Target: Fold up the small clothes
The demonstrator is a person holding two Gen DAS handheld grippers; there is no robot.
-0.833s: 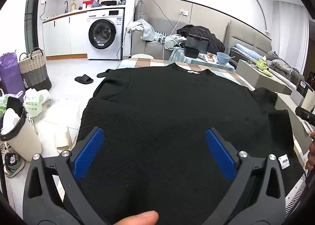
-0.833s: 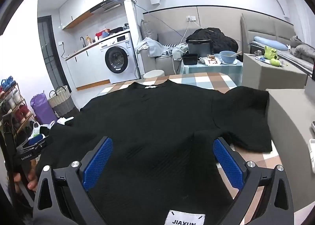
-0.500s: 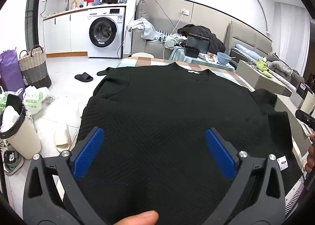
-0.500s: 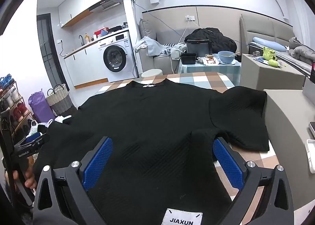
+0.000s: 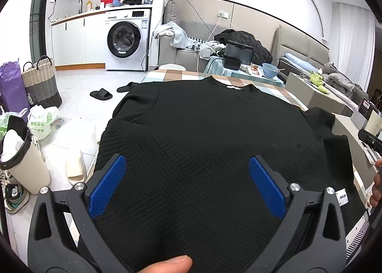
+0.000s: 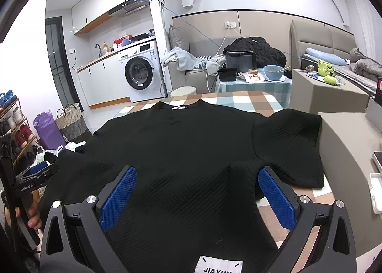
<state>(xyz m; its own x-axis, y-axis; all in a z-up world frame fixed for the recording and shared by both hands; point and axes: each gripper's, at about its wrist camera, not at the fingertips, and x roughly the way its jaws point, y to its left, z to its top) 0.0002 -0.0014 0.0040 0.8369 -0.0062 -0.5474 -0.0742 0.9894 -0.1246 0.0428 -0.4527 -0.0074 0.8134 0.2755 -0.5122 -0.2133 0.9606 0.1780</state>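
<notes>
A black short-sleeved knit shirt (image 5: 205, 139) lies spread flat on a checked tablecloth (image 5: 172, 74), collar at the far end. It also shows in the right wrist view (image 6: 186, 148), with a white JIAXUN label (image 6: 218, 268) at its near hem. My left gripper (image 5: 187, 181) is open, its blue pads wide apart above the shirt's left hem area. My right gripper (image 6: 197, 193) is open over the shirt's right hem area. The right sleeve (image 6: 291, 146) lies flat on the table. Neither gripper holds cloth.
A grey block (image 6: 351, 153) stands right beside the table's right edge. Beyond the table stand a small table with a blue bowl (image 6: 274, 72) and a sofa with clothes. On the floor at left are a bin (image 5: 21, 160), slippers and a woven basket (image 5: 40, 82).
Both grippers stay open and have barely moved. The view has shifted slightly, with both drawn a little nearer the shirt's hem.
</notes>
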